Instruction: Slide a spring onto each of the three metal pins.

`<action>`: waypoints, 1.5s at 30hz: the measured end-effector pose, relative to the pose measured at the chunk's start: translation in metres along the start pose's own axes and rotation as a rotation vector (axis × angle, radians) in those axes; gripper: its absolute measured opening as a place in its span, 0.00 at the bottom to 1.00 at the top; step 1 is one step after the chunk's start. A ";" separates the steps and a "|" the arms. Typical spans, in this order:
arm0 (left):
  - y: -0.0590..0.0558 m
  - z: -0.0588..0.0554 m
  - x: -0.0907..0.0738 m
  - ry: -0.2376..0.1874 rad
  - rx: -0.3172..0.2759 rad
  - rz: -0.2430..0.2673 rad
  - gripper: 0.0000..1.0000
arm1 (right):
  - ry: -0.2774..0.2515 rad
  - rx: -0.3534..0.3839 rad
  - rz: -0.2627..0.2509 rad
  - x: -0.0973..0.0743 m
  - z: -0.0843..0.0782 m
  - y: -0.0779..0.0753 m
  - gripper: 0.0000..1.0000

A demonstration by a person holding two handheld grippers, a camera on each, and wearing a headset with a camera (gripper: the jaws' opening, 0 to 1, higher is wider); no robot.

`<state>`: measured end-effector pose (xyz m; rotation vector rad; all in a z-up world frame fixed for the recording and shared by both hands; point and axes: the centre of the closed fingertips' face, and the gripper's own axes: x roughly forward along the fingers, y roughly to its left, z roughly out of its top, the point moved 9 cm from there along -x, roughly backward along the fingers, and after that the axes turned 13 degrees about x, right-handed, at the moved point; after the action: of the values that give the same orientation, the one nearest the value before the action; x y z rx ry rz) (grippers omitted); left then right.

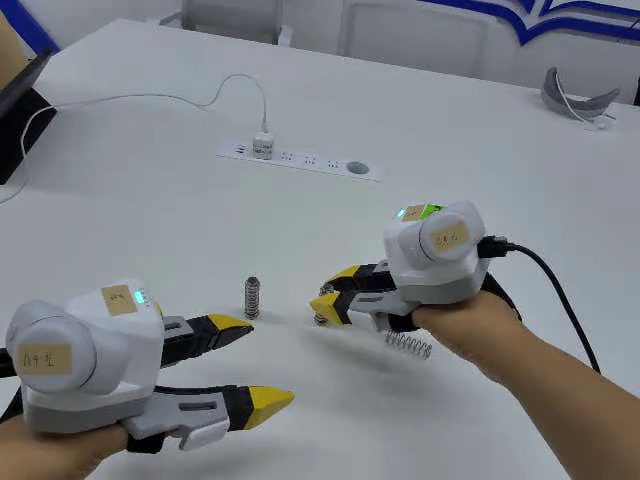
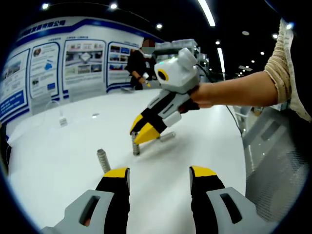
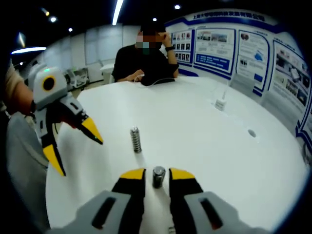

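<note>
Right gripper [image 1: 330, 292] has its fingers pinched on a spring [image 3: 158, 176] standing on the counter [image 1: 150, 200]. Left gripper [image 1: 265, 362] has its fingers wide open and empty. Another spring-wrapped pin [image 1: 252, 297] is upright nearby, and a loose spring [image 1: 408, 345] is lying flat.

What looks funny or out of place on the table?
A loose spring lies on its side on the white table, beside the hand holding the right gripper, while the upright spring stands straight. It looks unbent, just not on a pin. Nothing else seems odd.
</note>
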<state>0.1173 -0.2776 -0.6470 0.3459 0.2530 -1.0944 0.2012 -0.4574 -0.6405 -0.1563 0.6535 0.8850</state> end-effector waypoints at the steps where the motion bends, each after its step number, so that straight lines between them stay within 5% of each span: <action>1: 0.000 0.000 0.000 0.000 0.000 0.000 0.50 | -0.001 0.000 -0.002 -0.001 0.000 -0.001 0.20; 32: -0.009 0.010 0.007 0.009 0.025 -0.013 0.51 | -0.024 -0.021 0.012 -0.055 -0.024 0.023 0.21; 45: -0.012 0.011 0.009 0.009 0.030 -0.018 0.50 | 0.001 -0.012 -0.003 -0.071 -0.043 0.019 0.20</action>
<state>0.1107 -0.2946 -0.6417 0.3766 0.2485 -1.1151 0.1347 -0.5096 -0.6303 -0.1682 0.6487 0.8862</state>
